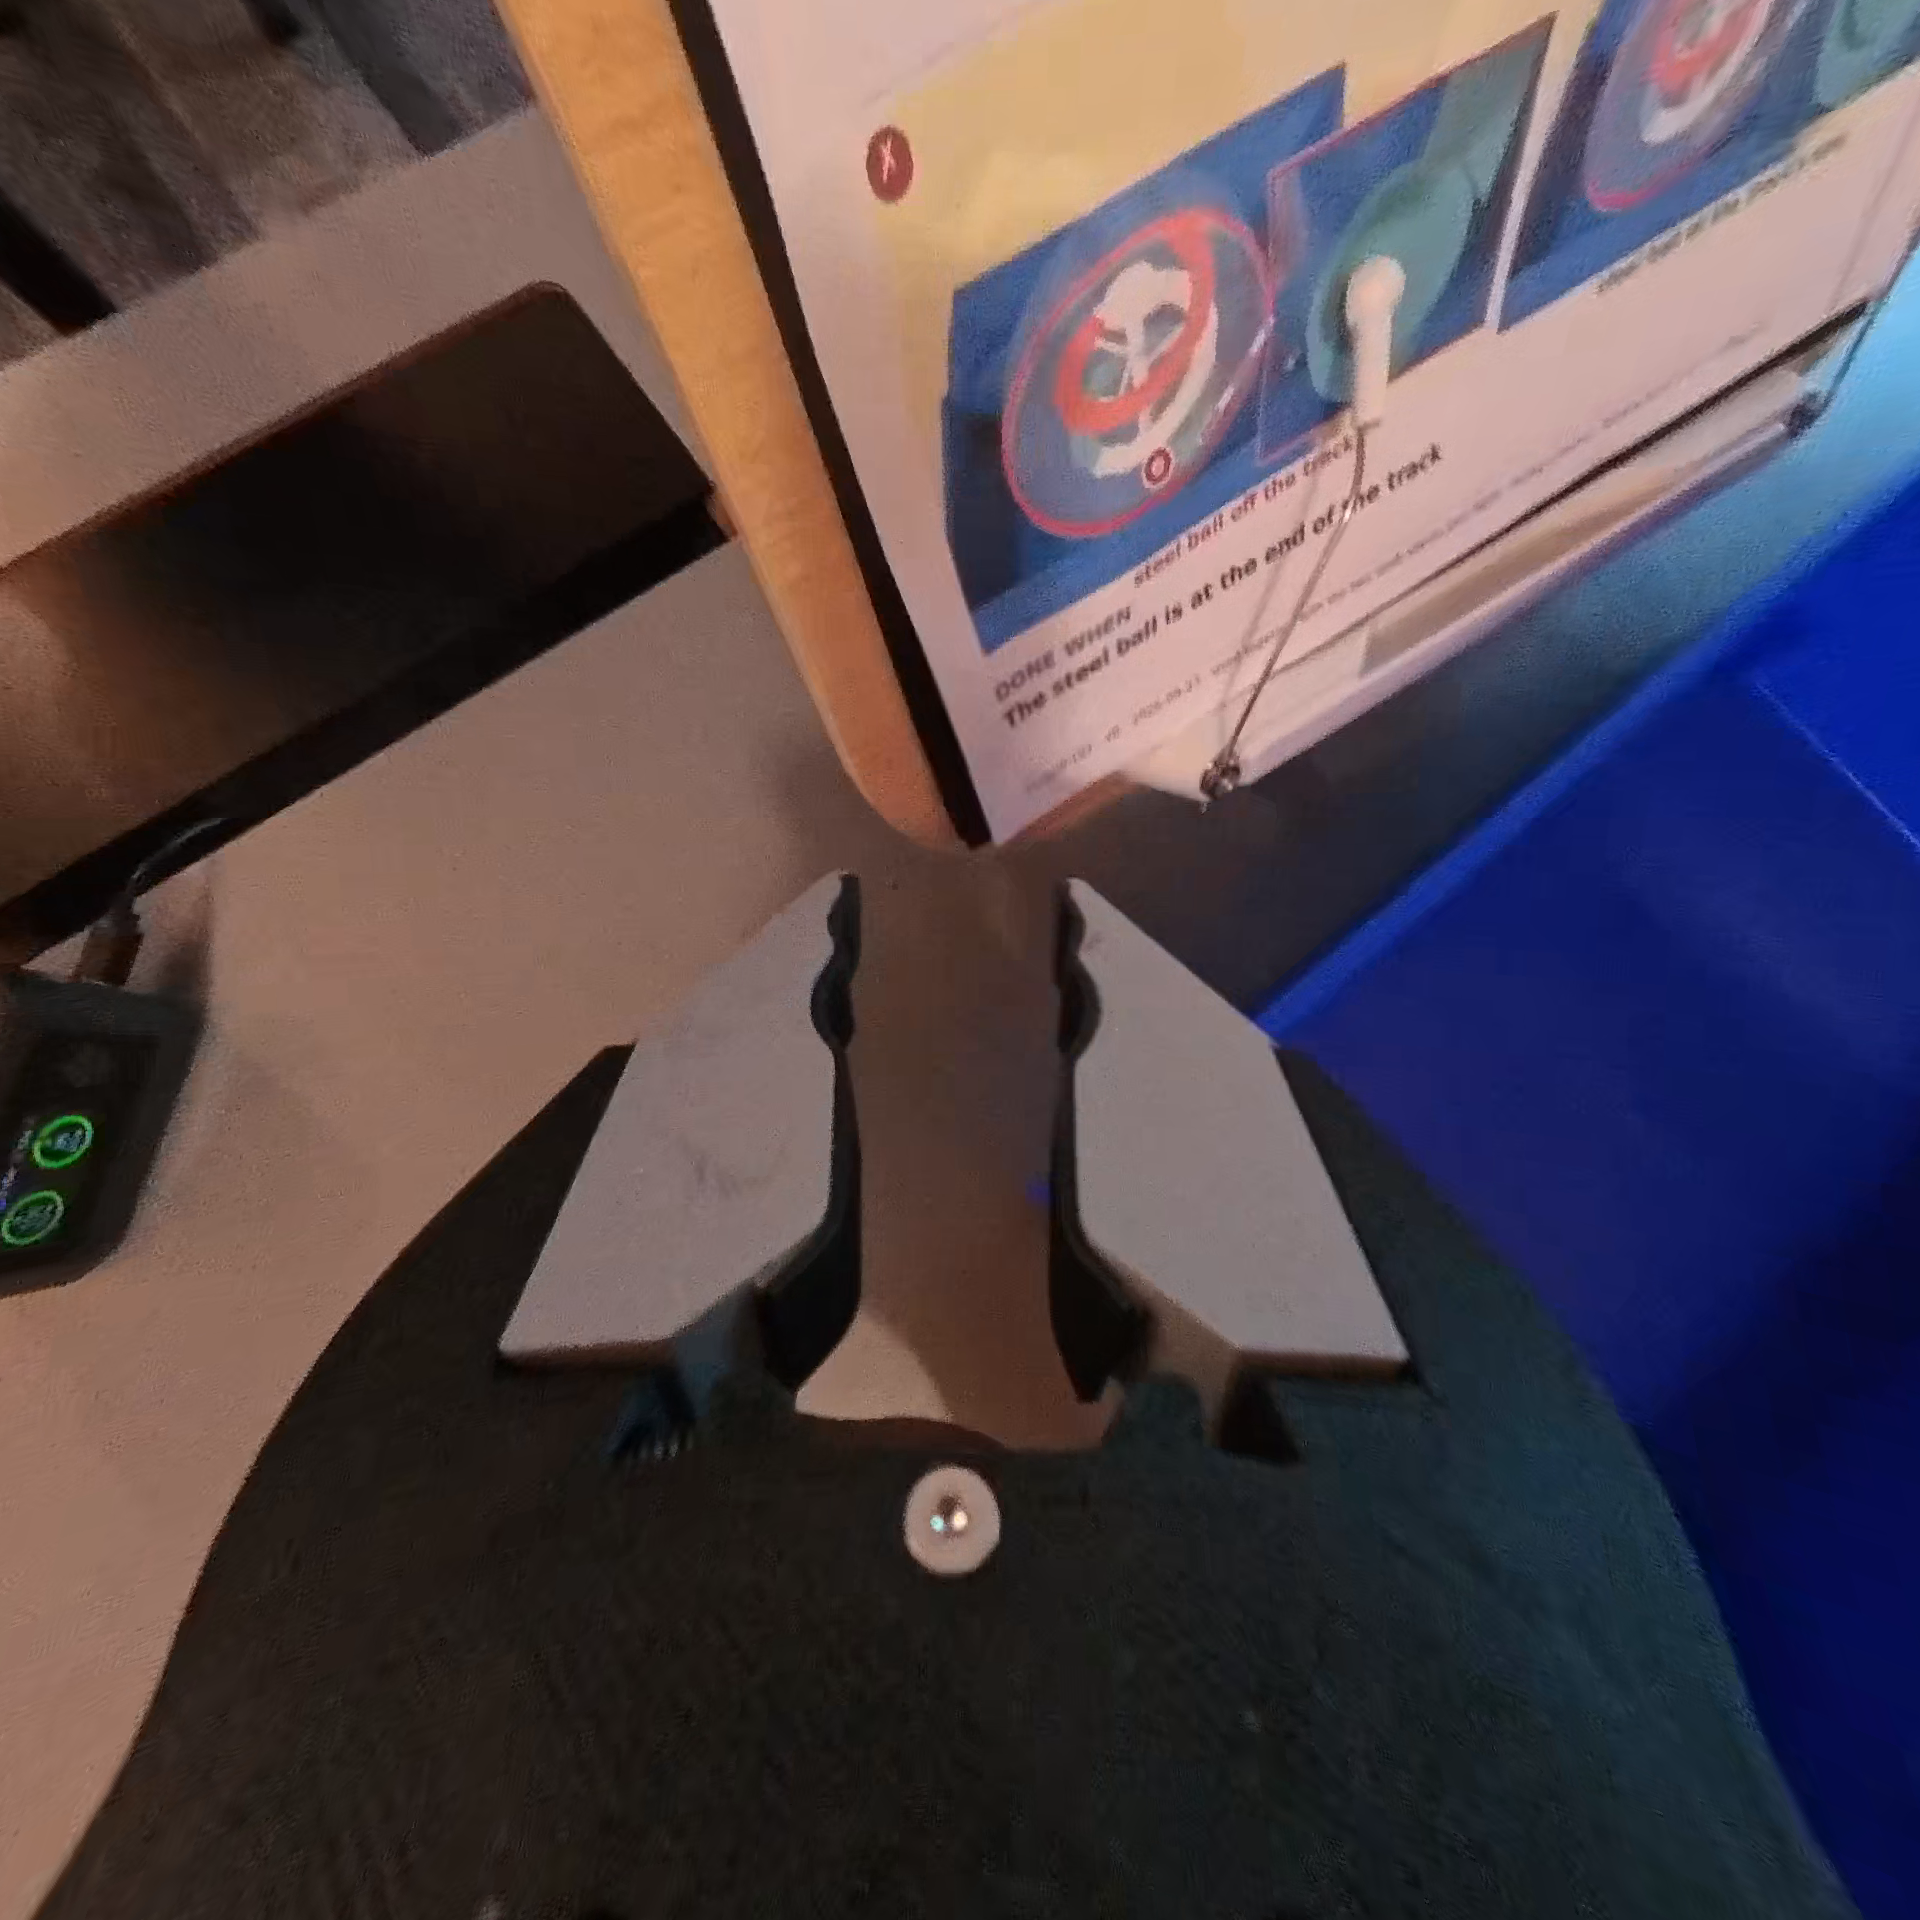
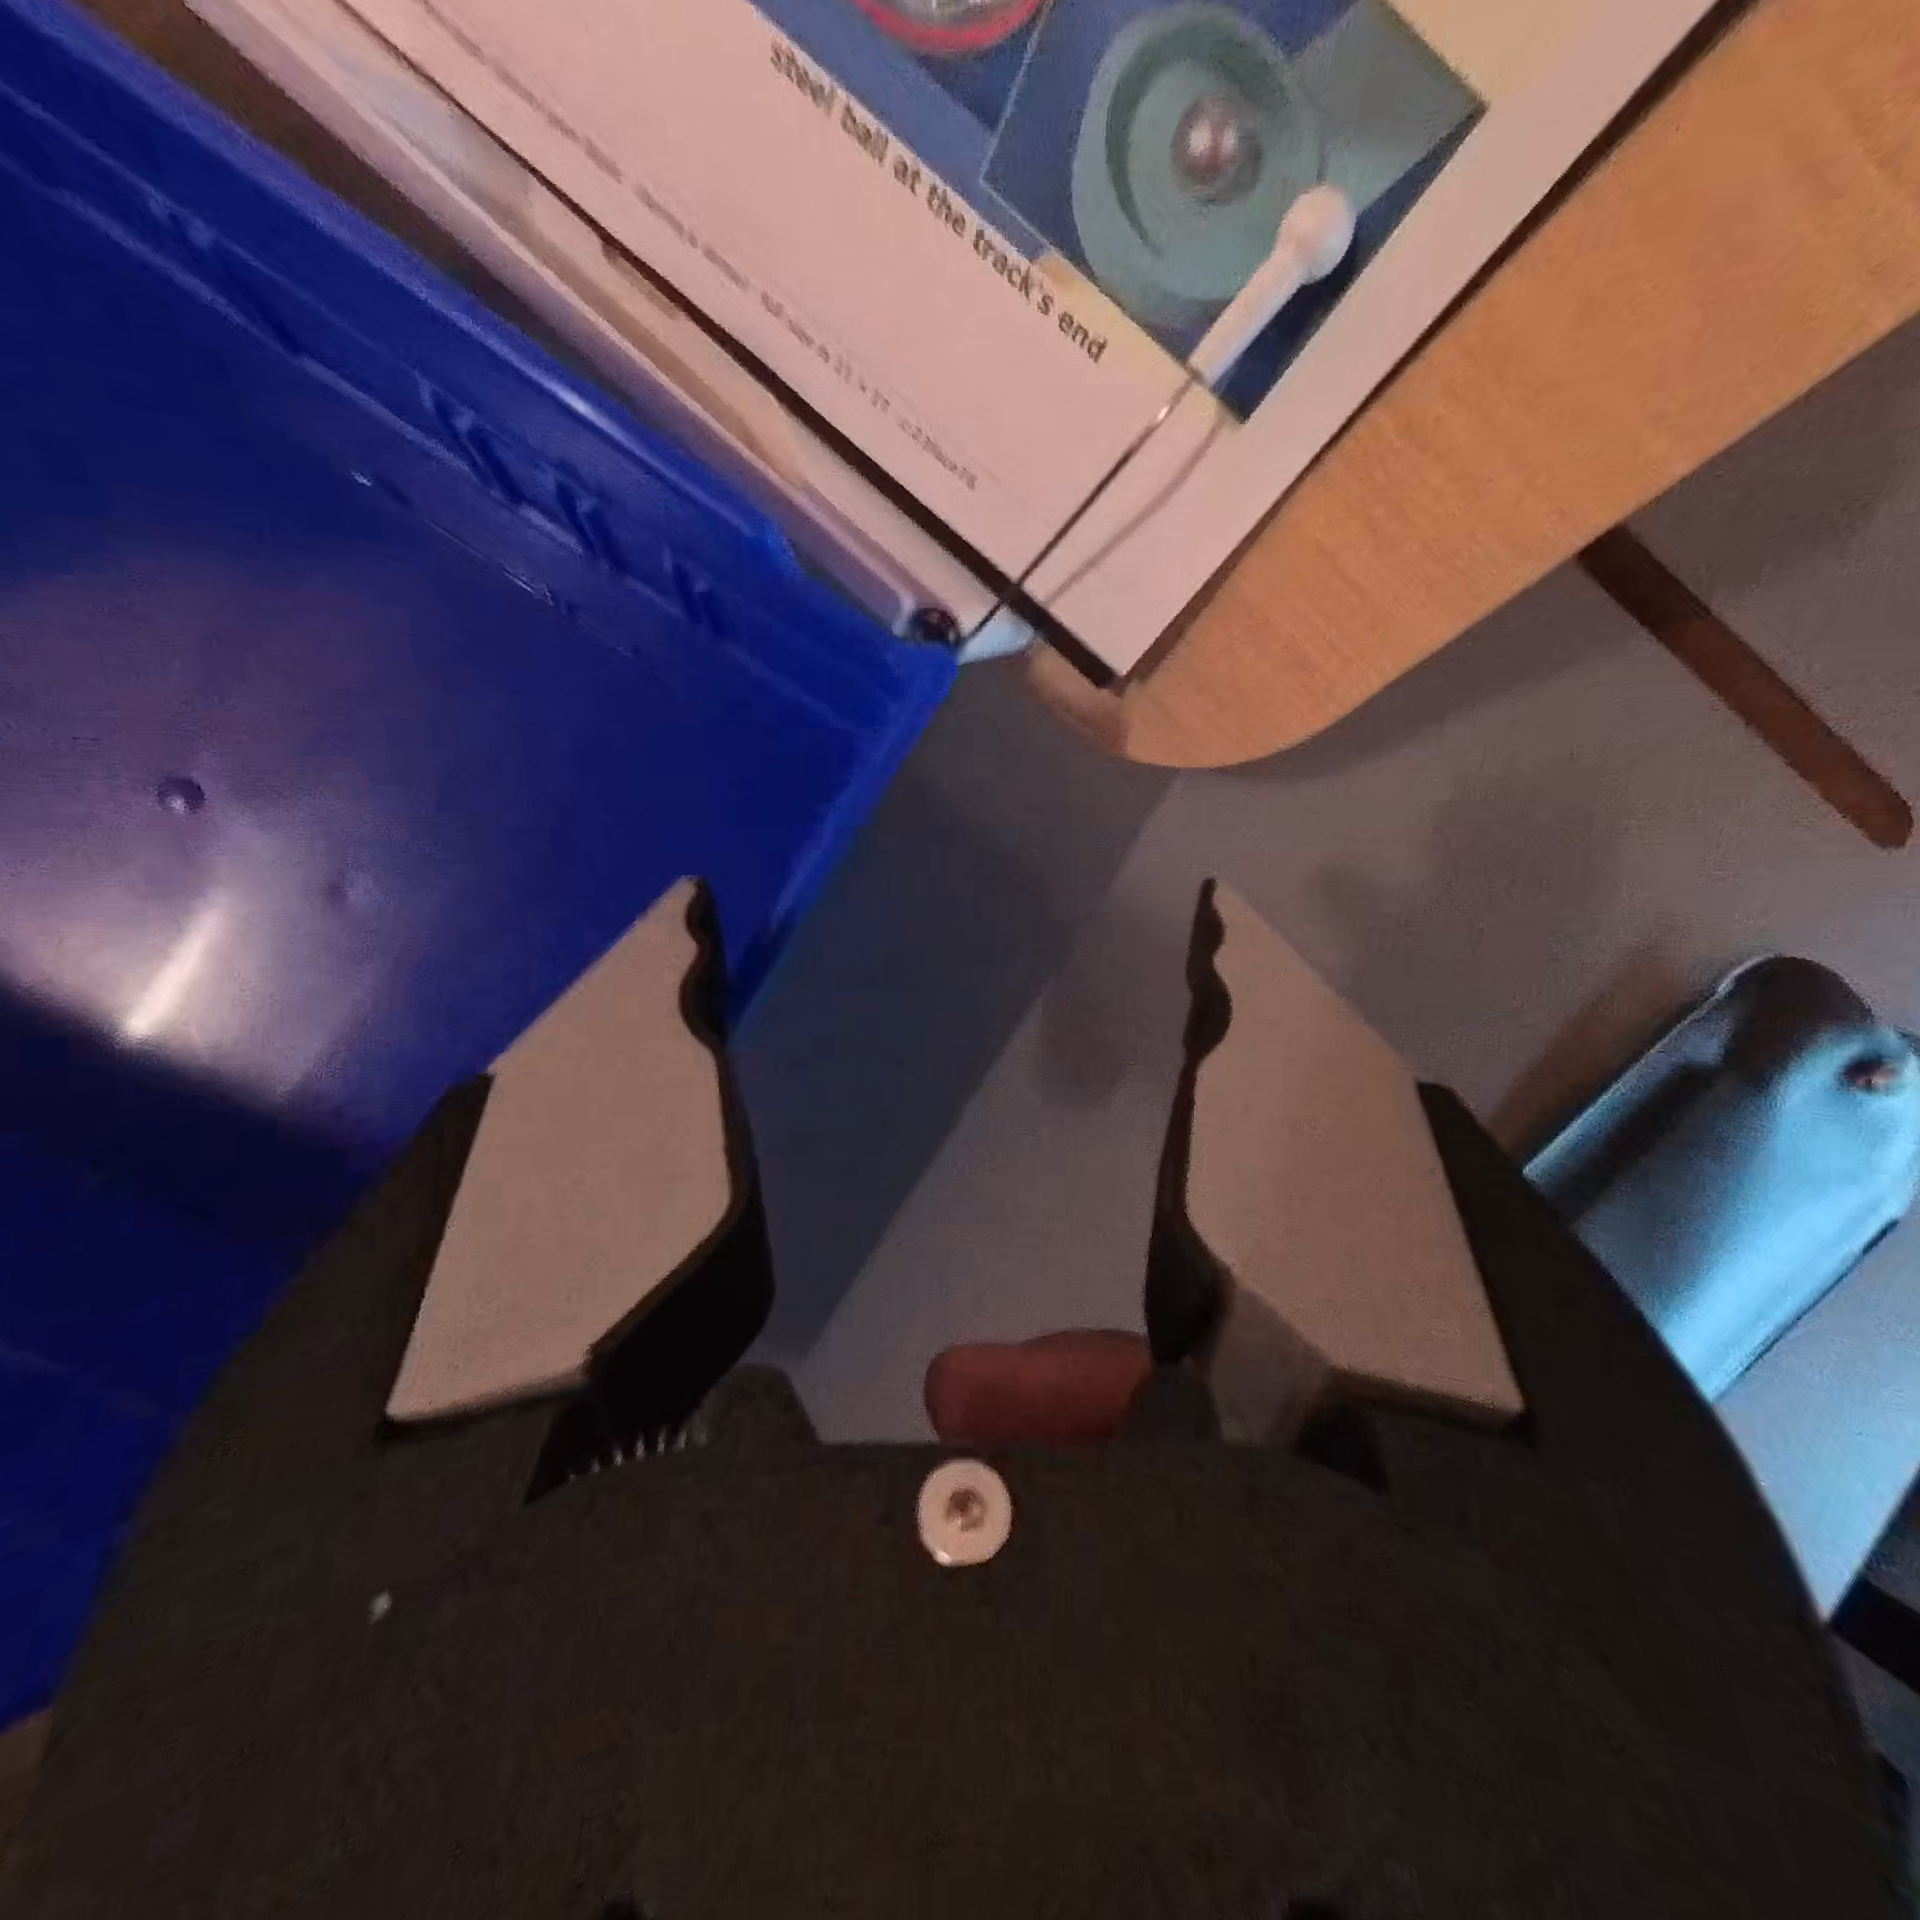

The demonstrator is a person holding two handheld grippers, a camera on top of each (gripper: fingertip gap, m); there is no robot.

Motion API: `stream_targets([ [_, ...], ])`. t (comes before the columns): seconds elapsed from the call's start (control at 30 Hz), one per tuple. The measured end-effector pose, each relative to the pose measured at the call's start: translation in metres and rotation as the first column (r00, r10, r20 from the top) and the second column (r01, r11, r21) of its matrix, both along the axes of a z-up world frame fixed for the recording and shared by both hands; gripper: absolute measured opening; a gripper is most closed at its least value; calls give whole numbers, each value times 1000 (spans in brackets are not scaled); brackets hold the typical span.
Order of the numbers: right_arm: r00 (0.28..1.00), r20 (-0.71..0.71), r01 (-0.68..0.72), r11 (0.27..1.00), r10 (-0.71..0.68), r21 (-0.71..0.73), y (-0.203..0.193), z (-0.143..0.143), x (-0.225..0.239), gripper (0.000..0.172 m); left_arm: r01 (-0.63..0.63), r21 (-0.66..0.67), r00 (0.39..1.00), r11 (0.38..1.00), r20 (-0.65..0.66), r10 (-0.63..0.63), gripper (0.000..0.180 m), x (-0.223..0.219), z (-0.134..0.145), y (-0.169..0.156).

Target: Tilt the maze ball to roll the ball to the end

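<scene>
A: Looking for the maze ball, but it is not showing in either view.

B: Both claws are holding nothing. The left claw (image 1: 956, 904) is sitting a little apart and the right claw (image 2: 951, 914) is gaping wide, both hanging beside the blue bin (image 2: 364, 727).

A: What might be going wrong?

B: Reaching blind, I think. A claw could be bumping the bin's wall or the instruction sheet (image 1: 1195, 644) behind the bin, knocking things over.
</scene>
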State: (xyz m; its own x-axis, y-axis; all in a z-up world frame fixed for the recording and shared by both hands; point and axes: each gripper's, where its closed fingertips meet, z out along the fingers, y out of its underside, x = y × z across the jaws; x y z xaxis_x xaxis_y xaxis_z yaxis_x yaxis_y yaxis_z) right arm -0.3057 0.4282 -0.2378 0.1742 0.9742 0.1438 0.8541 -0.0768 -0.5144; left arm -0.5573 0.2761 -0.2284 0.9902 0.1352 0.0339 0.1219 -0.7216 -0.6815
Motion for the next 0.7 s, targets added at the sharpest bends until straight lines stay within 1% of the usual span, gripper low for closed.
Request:
stream_targets([
  [0.03,1000,6,14,1000,-14,-2,2,-2,-2,79,-5,8,1000,1000,-18,5,28,1,2,4],
  [0.07,999,5,34,999,-34,-18,5,-2,-2,78,-6,16,999,1000,-42,7,27,2,4,6],
  [0.1,998,14,56,998,-56,-24,8,-2,0,77,-5,21,998,1000,-65,6,34,2,6,9],
  [0.13,997,23,78,997,-78,-12,14,-2,4,76,-1,21,997,1000,-78,3,37,4,7,9],
  [0.2,990,52,127,990,-130,62,27,1,16,74,-8,24,995,1000,-95,10,42,4,12,8],
  [0.27,982,67,167,977,-178,135,38,10,29,67,-30,45,994,999,-101,34,46,2,25,3],
  [0.33,983,16,180,975,-184,133,35,24,32,74,-30,113,996,993,-75,38,49,10,47,-1],
  [0.4,983,-105,158,984,-150,76,20,49,27,78,12,219,1000,976,-15,-9,54,32,76,-7],
  [0.47,965,-255,70,998,-68,0,-7,75,20,80,73,309,996,948,21,-84,61,58,100,-20],
  [0.5,942,-336,-2,999,-10,-36,-26,87,18,83,115,345,990,932,32,-134,64,71,109,-29],
  [0.53,906,-416,-107,993,74,-57,-50,96,19,80,168,374,980,912,36,-196,68,85,116,-41],
  [0.6,804,-534,-335,941,261,-45,-100,101,33,81,302,425,934,853,46,-353,69,115,124,-71],
  [0.63,754,-572,-417,908,324,-35,-122,97,45,81,365,453,899,814,55,-434,73,132,125,-89],
  [0.67,717,-594,-473,881,365,-29,-140,92,58,82,426,462,861,778,55,-505,78,147,122,-110],
  [0.7,692,-607,-509,860,391,-27,-158,86,70,81,468,455,838,758,45,-544,82,157,114,-130],
])
